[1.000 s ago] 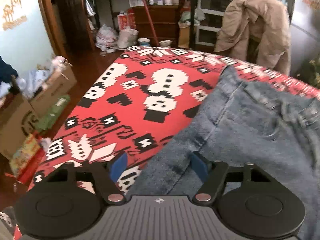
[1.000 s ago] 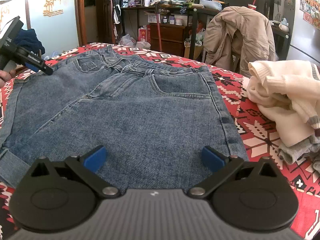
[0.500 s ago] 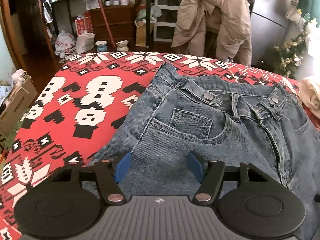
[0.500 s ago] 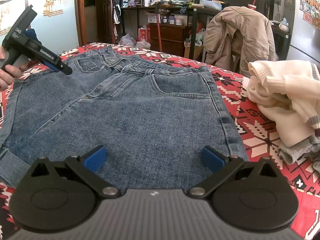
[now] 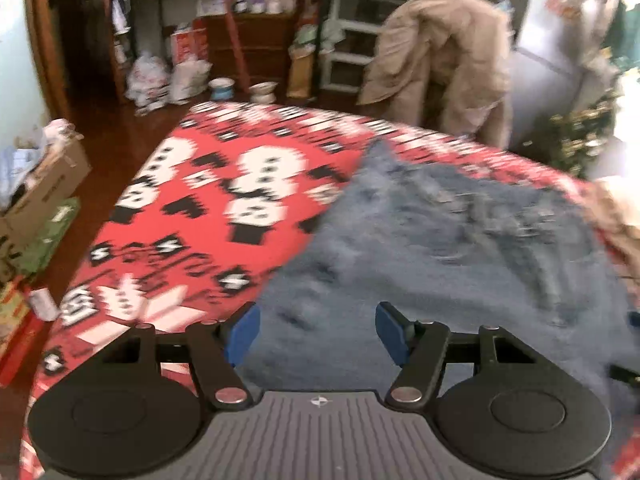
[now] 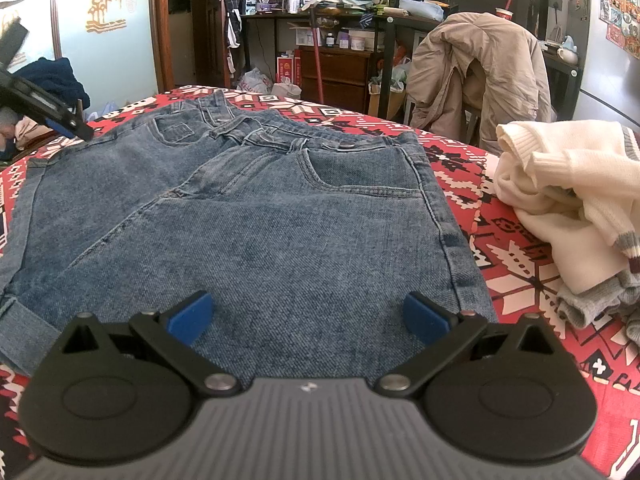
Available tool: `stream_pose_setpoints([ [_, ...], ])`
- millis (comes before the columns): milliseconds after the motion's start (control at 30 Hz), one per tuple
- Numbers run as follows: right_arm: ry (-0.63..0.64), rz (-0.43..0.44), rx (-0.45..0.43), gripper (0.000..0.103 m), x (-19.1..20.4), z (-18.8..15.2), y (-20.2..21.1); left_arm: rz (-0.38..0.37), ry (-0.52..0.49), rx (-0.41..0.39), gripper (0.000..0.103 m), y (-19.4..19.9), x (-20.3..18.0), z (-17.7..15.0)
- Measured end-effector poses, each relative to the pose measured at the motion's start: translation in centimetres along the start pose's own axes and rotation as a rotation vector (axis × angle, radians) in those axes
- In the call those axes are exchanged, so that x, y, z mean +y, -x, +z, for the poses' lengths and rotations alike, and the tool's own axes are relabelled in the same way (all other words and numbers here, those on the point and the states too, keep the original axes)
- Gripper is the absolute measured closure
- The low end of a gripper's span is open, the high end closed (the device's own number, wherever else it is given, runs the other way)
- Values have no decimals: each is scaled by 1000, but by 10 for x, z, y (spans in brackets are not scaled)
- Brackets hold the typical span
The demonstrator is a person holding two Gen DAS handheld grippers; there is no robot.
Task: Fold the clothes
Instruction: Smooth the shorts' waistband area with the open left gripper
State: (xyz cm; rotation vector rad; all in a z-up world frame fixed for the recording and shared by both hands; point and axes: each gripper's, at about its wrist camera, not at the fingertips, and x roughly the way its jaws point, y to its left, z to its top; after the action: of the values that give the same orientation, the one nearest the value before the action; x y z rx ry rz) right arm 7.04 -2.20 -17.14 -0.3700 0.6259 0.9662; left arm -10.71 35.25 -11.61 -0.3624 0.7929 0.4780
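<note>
— Denim first: where do the jeans (image 6: 248, 216) lie?

— Spread flat on the desk (image 6: 516, 280), on its red, white and black patterned cloth, waistband toward twelve o'clock in the right wrist view and the legs running down toward six. In the left wrist view the jeans (image 5: 440, 264) fill the four o'clock part of the picture, badly blurred, with the desk (image 5: 208, 208) bare at ten o'clock.

— And the right gripper (image 6: 310, 316)?

— It sits at six o'clock over the denim, its blue pads spread wide with nothing pinched between them.

— The left gripper (image 5: 318, 334)?

— Its jaws stand apart too, over the left edge of the jeans; whether the pads touch the cloth I cannot tell. From the right wrist view the left gripper (image 6: 60, 122) shows at nine o'clock, its tip close to the waistband corner of the jeans.

— Anything else on the desk?

— A cream sweater (image 6: 568, 196) lies crumpled at three o'clock, near the jeans but apart from them, with grey fabric under its lower edge. Past the far edge, at one o'clock, a tan coat (image 6: 476, 76) hangs over a chair.
</note>
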Motion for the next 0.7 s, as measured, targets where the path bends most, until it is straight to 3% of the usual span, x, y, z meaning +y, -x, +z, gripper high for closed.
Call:
stream_pose_setpoints([
  [100, 0, 0, 0, 1, 0, 0, 0, -63, -12, 10, 38, 1, -24, -2],
  [400, 0, 0, 0, 1, 0, 0, 0, -89, -124, 73, 38, -36, -94, -23],
  [700, 0, 0, 0, 1, 0, 0, 1, -33, -189, 60, 37, -24, -86, -47],
])
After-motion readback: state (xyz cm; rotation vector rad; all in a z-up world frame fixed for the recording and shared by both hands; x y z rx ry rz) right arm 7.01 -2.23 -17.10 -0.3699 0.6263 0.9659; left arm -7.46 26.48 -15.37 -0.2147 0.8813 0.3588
